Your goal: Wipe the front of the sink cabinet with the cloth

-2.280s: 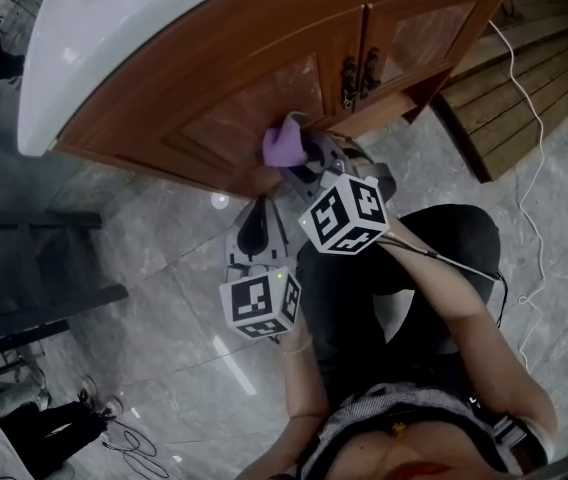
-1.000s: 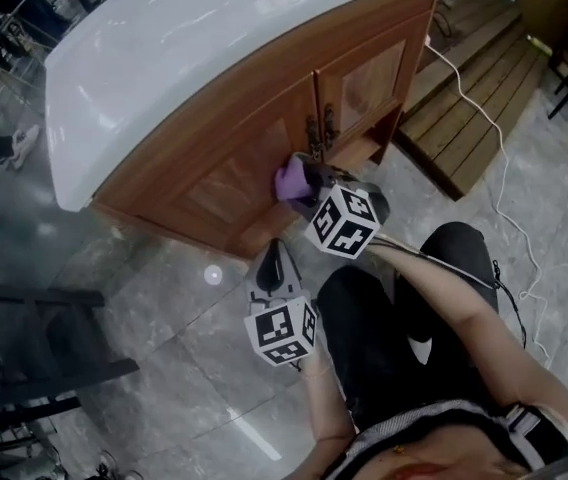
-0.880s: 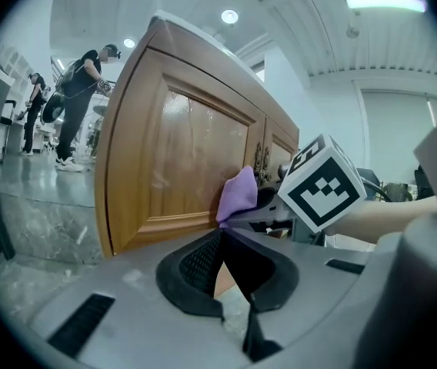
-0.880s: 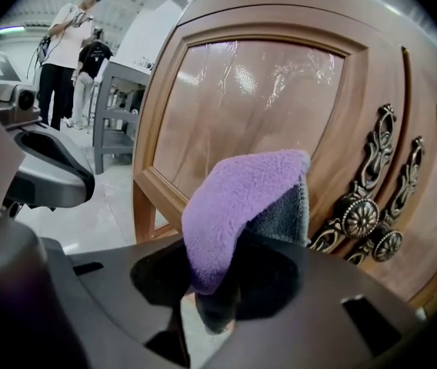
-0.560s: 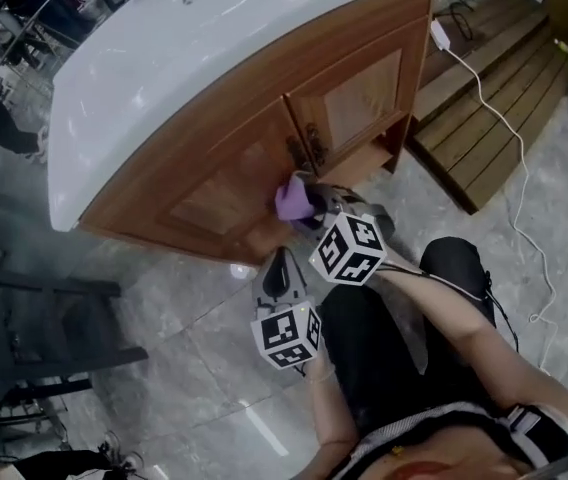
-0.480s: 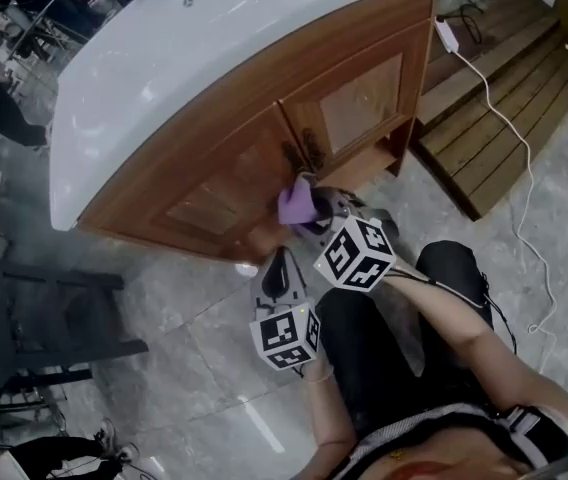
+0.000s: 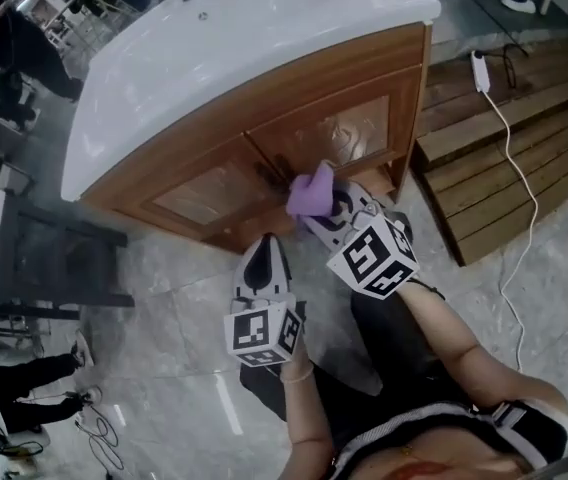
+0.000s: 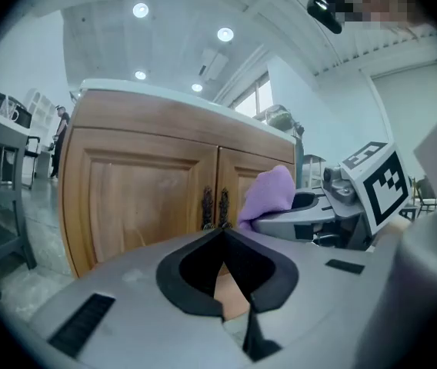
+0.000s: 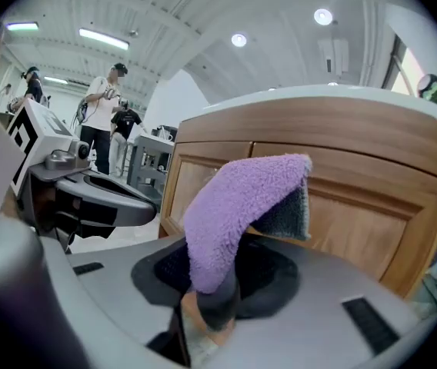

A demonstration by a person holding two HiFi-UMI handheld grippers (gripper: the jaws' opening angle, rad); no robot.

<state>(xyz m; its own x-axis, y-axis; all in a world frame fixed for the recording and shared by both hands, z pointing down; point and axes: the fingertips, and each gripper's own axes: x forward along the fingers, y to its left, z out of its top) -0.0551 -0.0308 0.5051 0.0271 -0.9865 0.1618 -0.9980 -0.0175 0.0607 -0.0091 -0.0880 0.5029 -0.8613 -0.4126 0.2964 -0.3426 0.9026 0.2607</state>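
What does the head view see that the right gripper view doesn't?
Only the head view shows the white cable lying over the wooden steps, and the person's dark trousers. Only the right gripper view shows the ceiling lights and a standing person far behind. Both show the purple cloth pinched in the right gripper, the wooden cabinet and the left gripper.

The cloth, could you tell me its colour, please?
The cloth is purple, grey-backed; best in the right gripper view.
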